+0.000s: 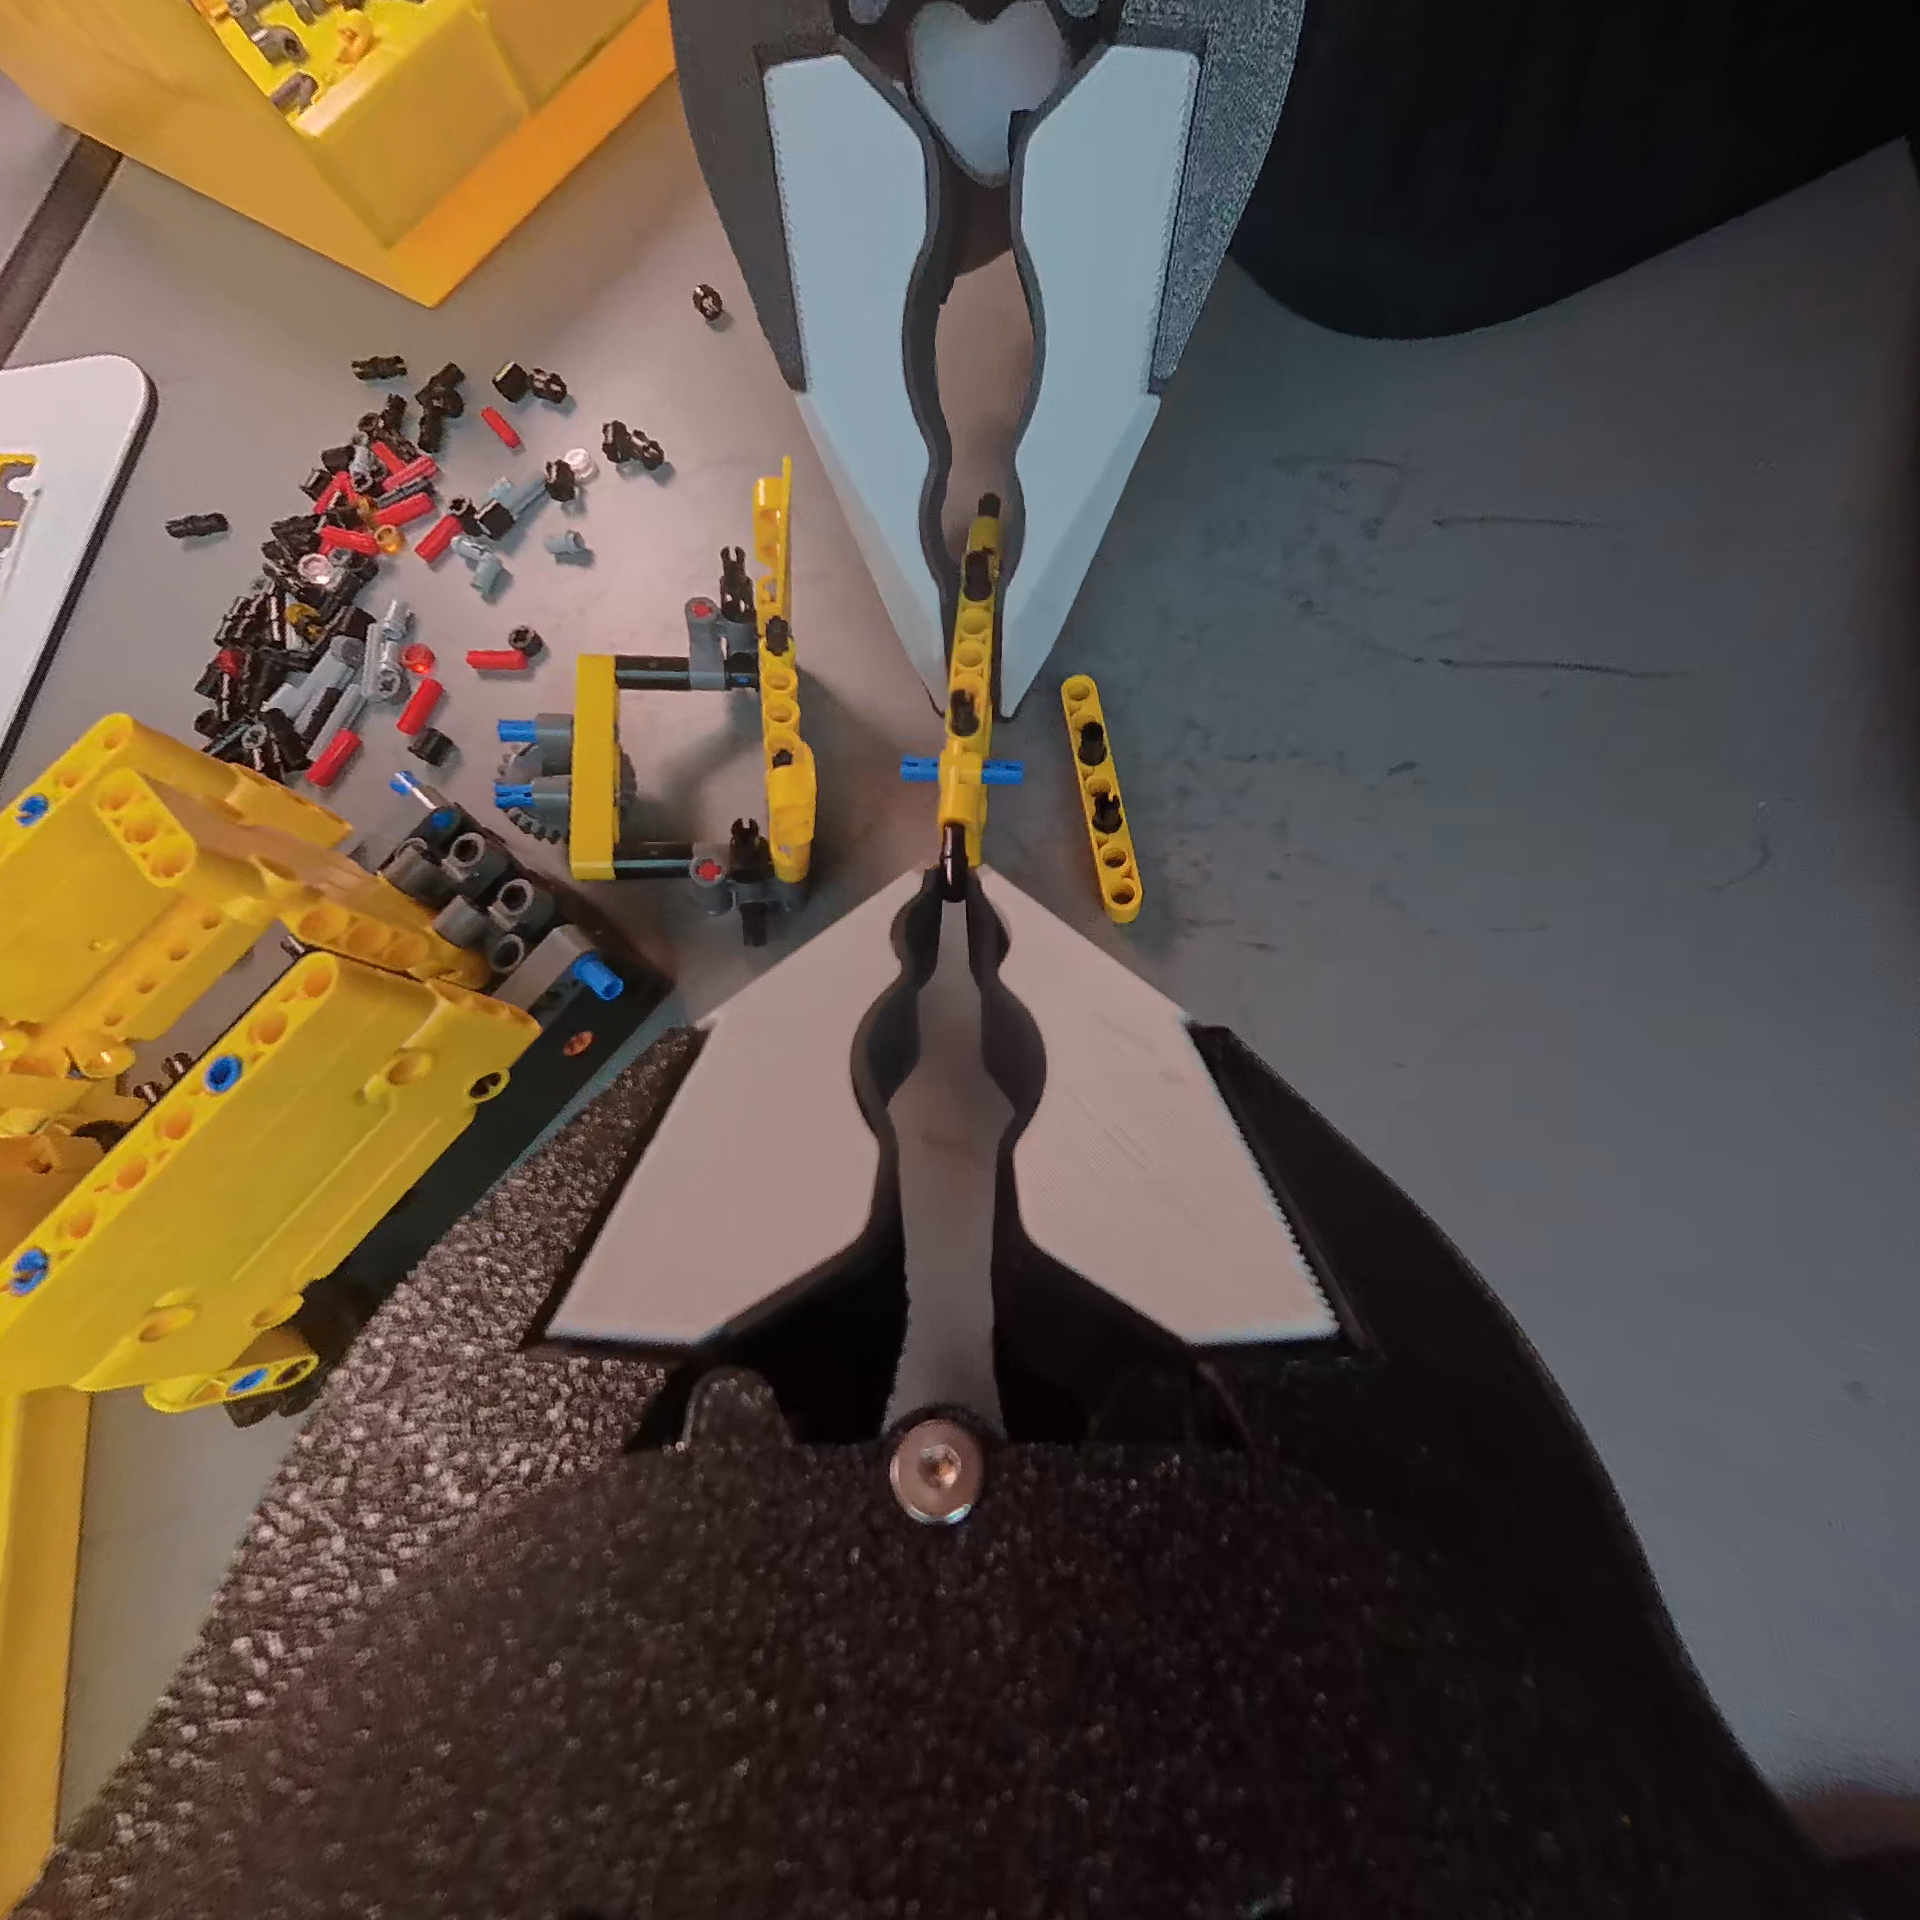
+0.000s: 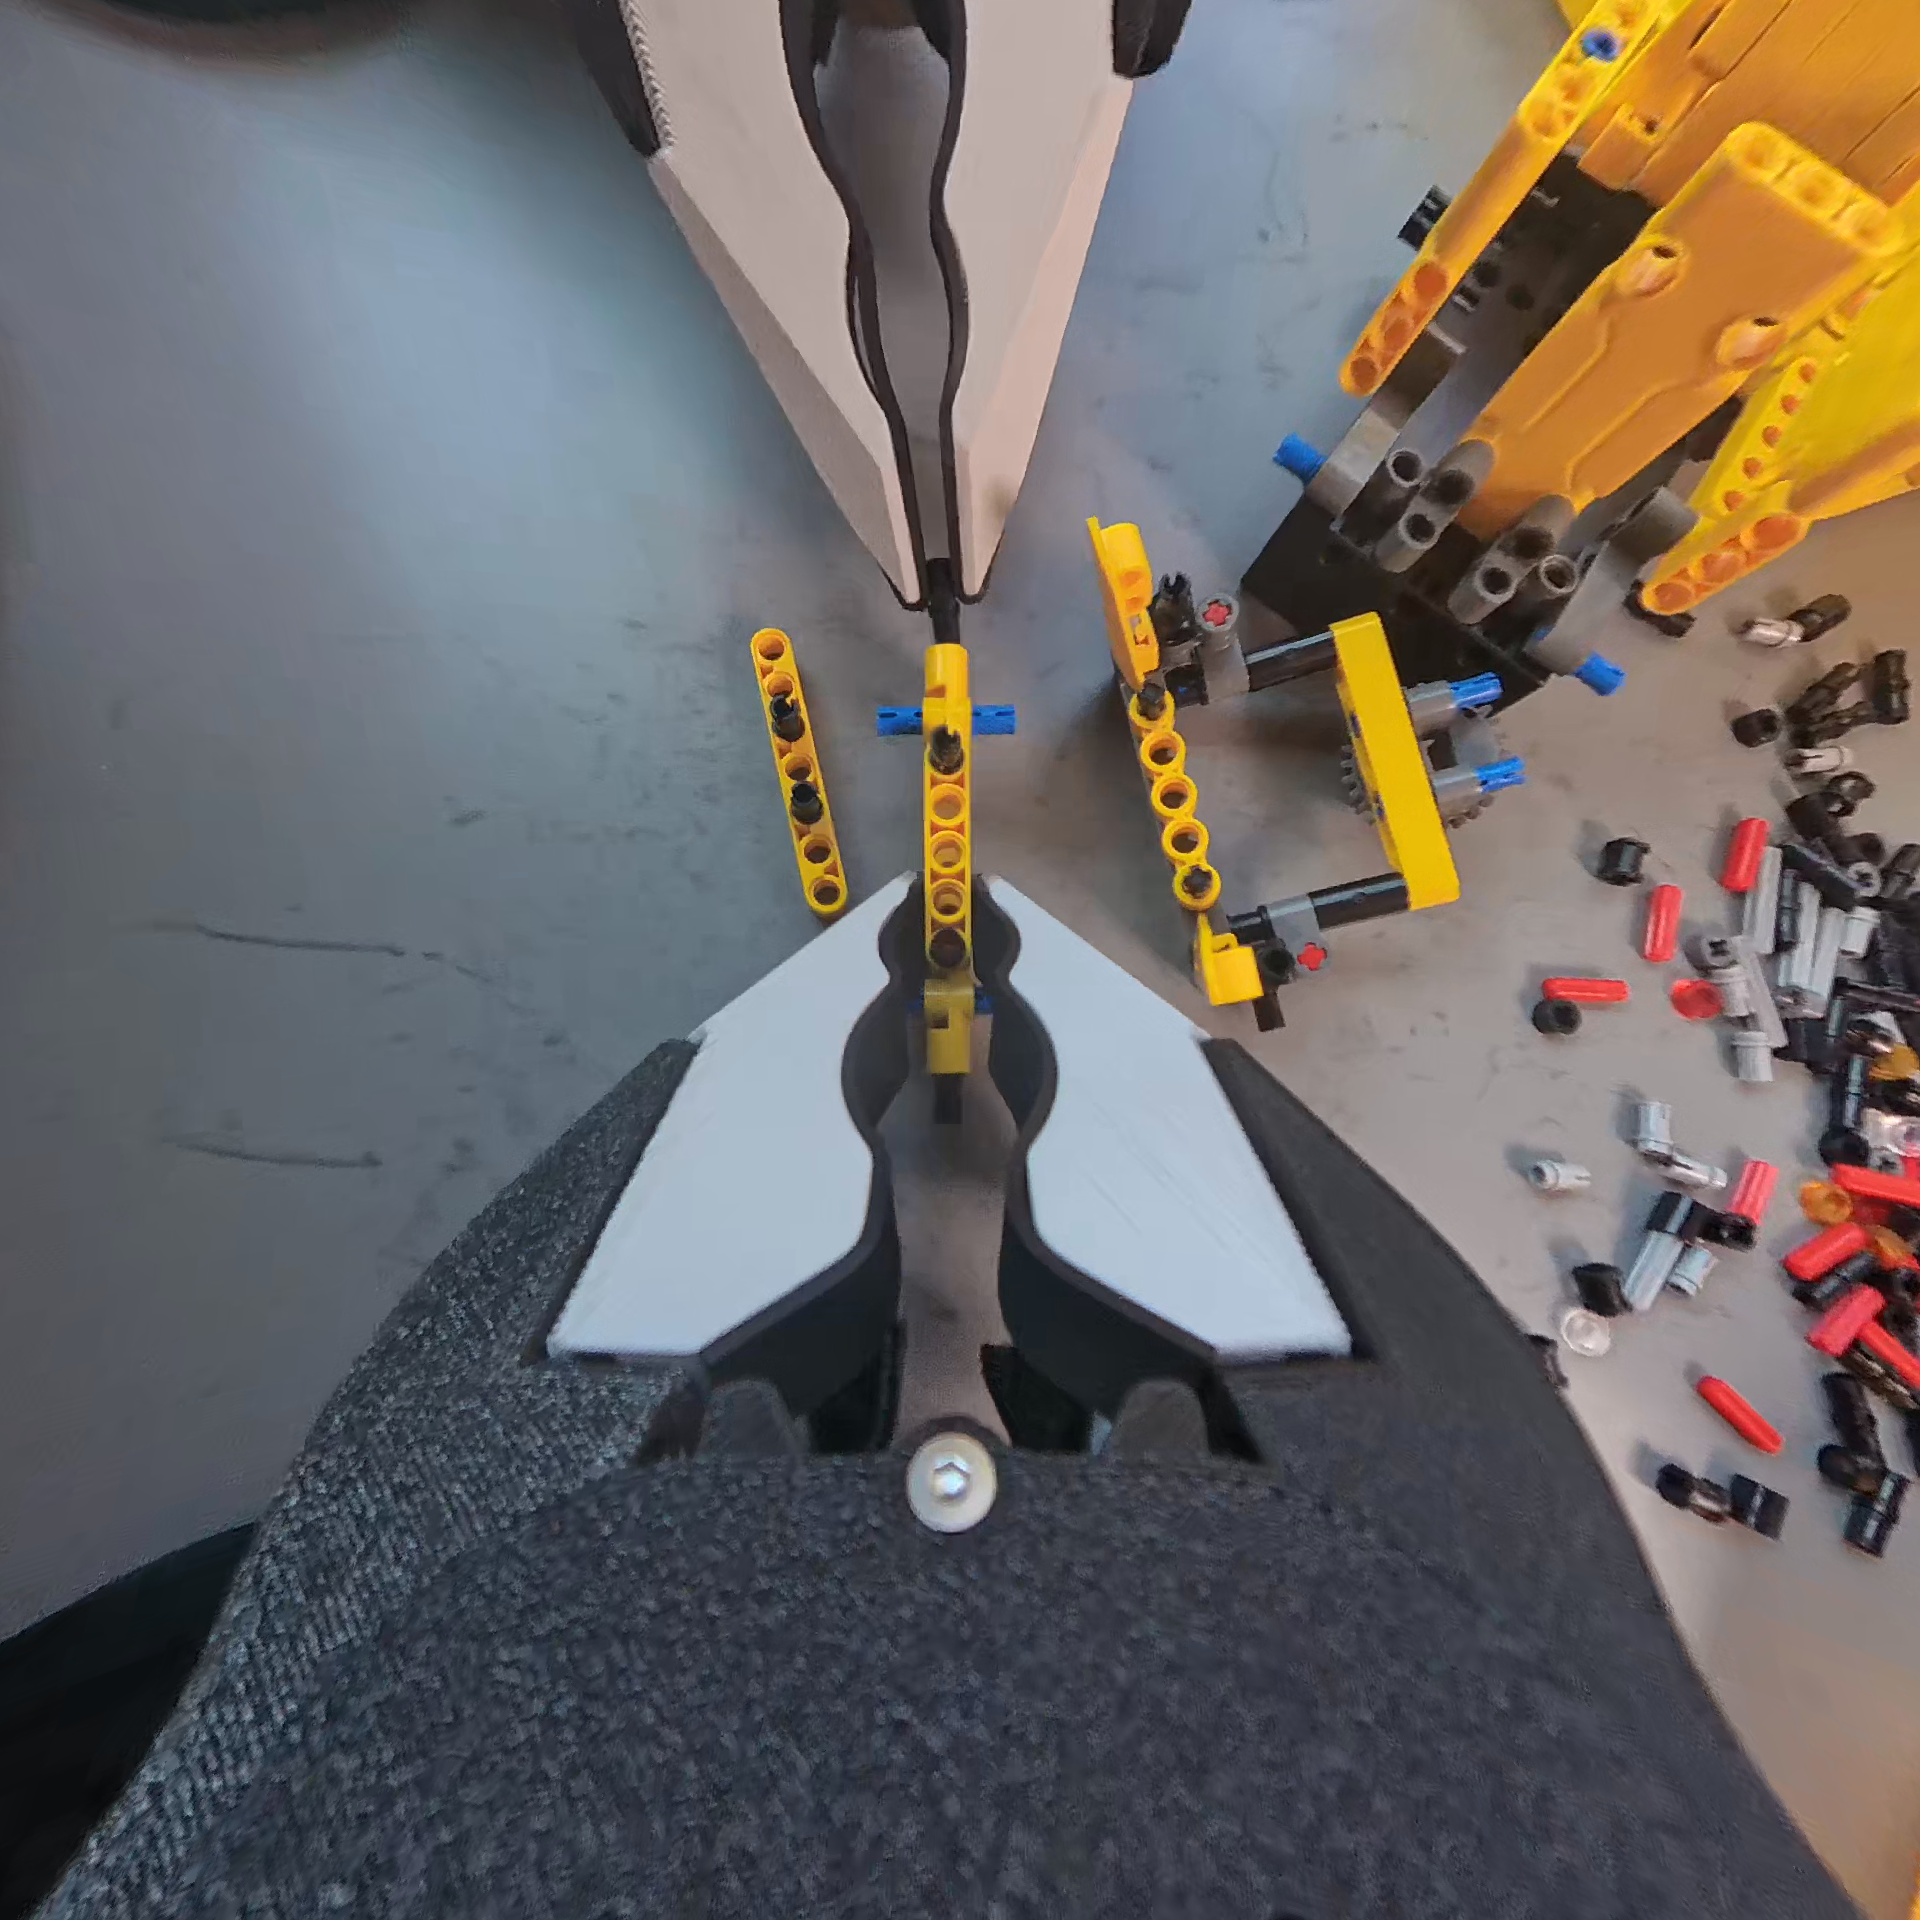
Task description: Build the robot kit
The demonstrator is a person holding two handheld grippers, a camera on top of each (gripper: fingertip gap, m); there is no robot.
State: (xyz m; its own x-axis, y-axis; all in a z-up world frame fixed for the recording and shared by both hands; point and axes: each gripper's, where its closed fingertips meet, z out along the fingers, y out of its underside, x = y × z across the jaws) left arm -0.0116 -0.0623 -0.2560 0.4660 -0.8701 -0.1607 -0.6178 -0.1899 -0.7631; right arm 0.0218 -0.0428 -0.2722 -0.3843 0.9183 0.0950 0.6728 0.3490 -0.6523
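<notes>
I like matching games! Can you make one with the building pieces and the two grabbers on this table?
Things
1. left gripper
2. right gripper
3. loose yellow beam
4. pile of small pieces

States
A. lies flat on the grey table, touched by nothing
B. pinches the black pin at one end of the held yellow beam
C. black, red and grey bits scattered together
D. clamps the held yellow beam at the other end

Pairs: 1-B, 2-D, 3-A, 4-C
</notes>
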